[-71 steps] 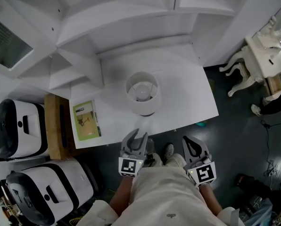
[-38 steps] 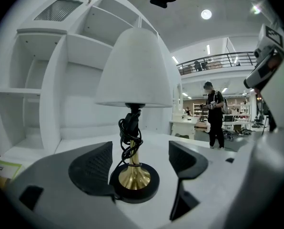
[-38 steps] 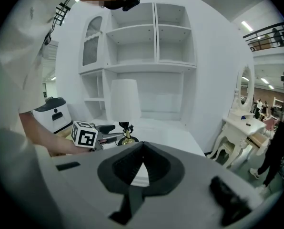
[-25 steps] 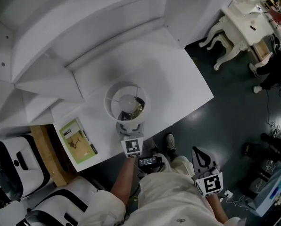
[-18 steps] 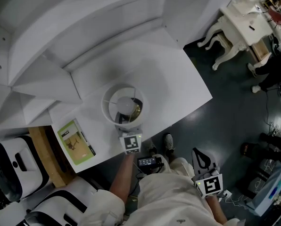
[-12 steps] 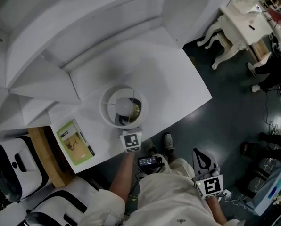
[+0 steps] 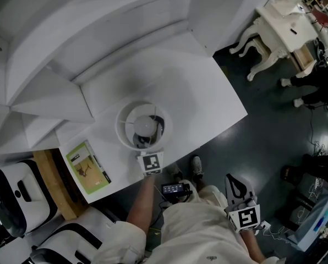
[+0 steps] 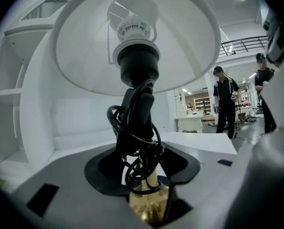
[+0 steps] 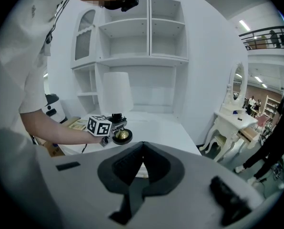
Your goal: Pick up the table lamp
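**Head view.** The table lamp (image 7: 143,126) stands near the front edge of the white counter (image 7: 208,103), seen straight down its shade. Over the last few seconds the left gripper (image 7: 149,160) has come in from the counter's edge. It now reaches under the near rim of the shade, with little more than its marker cube showing. The right gripper (image 7: 236,187) hangs off the counter by the person's hip, well apart from the lamp. A green booklet (image 7: 88,166) lies on the counter to the lamp's left.

**Left gripper view.** This shows what the shade hides from above. The left gripper (image 8: 147,162) has its jaws round the brass stem (image 8: 149,199), low down, below the loops of black cord (image 8: 135,137) wound on it. The jaws have just been closing from full spread, and the brass now fills the gap between them. I judge the pads to be pinching it. The reach looks finished and the grip made, so the lift is what remains. The cord loops sit close above the jaws and could snag or slide as the lamp rises.

**Right gripper view.** The right gripper (image 9: 142,151) has its jaws pressed together on nothing. From the side it gives what neither other view does — the lamp's brass foot (image 9: 122,136) appears to be down on the counter, just beside the left gripper's cube, with white shelves (image 9: 149,27) behind. By my reading the lamp is not lifted yet.
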Tool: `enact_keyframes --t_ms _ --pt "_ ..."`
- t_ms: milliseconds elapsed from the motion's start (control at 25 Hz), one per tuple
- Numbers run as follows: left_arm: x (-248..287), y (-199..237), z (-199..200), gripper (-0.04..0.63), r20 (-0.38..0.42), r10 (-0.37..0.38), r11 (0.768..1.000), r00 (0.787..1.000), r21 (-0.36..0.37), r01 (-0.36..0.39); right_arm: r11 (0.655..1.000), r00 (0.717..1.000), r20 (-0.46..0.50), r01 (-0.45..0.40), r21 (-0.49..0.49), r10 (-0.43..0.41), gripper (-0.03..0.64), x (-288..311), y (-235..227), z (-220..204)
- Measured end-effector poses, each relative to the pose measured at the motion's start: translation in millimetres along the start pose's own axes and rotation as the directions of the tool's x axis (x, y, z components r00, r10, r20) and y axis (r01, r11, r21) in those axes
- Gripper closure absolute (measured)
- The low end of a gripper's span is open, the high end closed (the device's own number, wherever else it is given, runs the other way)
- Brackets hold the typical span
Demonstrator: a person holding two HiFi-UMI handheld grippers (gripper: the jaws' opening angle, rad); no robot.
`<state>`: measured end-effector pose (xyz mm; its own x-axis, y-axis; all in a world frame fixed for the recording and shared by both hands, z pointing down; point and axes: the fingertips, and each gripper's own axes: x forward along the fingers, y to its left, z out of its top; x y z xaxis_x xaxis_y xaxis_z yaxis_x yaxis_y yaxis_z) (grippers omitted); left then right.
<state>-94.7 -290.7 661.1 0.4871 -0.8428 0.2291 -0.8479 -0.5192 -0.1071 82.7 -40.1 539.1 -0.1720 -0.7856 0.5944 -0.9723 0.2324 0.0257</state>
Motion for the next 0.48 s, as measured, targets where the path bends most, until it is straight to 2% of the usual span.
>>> enact_keyframes --t_ms 480 --pt "-1.8 0.2 2.1 0.419 0.000 0.001 1.000 1.000 -0.009 -0.001 1.000 1.000 -0.010 -0.009 -0.007 0.009 0.604 0.3 1.8 -1.3"
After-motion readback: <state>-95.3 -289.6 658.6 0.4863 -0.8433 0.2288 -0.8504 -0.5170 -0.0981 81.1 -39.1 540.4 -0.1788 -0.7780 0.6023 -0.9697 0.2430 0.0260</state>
